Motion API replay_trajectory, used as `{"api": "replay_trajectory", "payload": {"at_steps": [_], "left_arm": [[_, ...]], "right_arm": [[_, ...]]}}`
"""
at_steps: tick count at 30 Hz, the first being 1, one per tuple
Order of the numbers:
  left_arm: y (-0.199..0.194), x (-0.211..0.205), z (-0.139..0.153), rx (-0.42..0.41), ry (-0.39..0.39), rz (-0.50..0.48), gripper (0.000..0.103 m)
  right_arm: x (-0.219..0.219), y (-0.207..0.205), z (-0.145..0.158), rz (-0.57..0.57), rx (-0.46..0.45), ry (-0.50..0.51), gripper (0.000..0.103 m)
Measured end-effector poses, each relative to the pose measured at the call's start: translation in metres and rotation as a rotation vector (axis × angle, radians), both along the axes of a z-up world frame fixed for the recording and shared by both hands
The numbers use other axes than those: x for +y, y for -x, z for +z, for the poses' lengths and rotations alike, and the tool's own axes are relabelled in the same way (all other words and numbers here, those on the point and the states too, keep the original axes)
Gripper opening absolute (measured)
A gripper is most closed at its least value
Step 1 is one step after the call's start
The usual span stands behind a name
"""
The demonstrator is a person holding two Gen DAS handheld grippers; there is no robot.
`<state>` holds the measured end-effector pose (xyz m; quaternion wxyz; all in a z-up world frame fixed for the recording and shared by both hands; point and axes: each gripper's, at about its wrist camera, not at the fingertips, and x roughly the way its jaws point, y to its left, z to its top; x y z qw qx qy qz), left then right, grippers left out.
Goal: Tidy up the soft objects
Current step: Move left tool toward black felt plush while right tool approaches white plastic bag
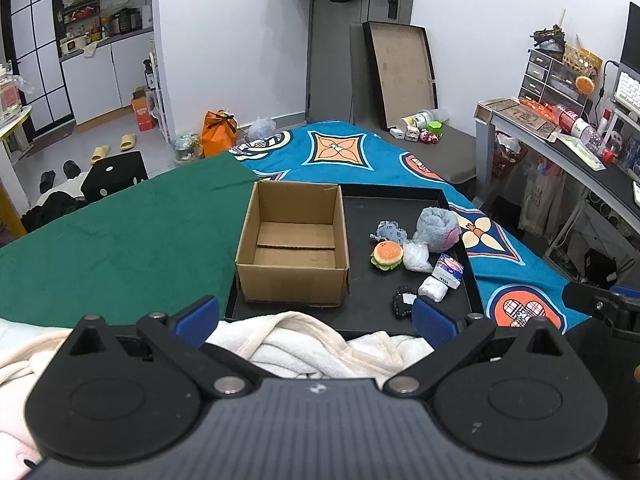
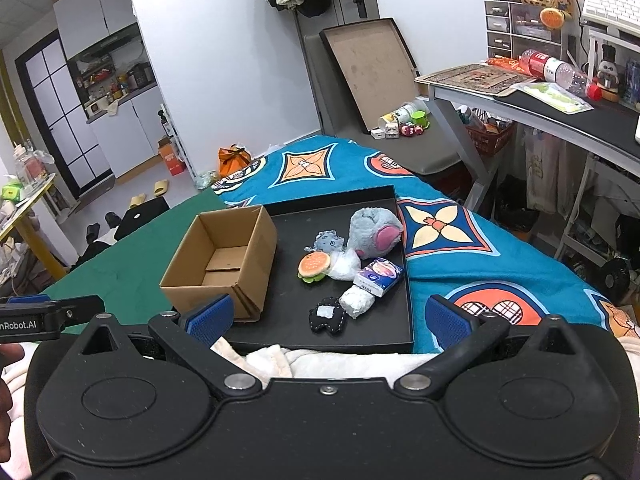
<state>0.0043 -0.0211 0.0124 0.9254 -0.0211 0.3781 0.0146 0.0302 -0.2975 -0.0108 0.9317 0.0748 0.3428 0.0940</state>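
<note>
An empty cardboard box stands at the left end of a black tray. To its right on the tray lie a grey plush, a small blue-grey toy, a burger plush, a clear bag, a tissue pack, a white bundle and a black stitched pouch. My left gripper and right gripper both hang open near the tray's front edge, holding nothing.
A cream fleece blanket lies bunched under both grippers. The tray rests on a bed with a green cloth and a blue patterned cover. A cluttered desk stands to the right. The other gripper's tip shows at the right edge.
</note>
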Motion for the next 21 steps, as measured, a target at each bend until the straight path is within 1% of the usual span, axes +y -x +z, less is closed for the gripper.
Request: {"api": "replay_trajectory", "payload": {"at_steps": [4, 8, 21], "left_arm": [[-0.01, -0.005, -0.005, 0.002, -0.007, -0.002, 0.102], [-0.019, -0.007, -0.011, -0.008, -0.011, 0.015, 0.102], [-0.051, -0.016, -0.037, 0.034, -0.002, 0.03, 0.102]], "right_arm": [[-0.003, -0.01, -0.01, 0.0, 0.015, 0.007, 0.103], [-0.008, -0.019, -0.019, 0.004, 0.029, -0.001, 0.103], [-0.019, -0.046, -0.047, 0.0, 0.059, 0.008, 0.103]]}}
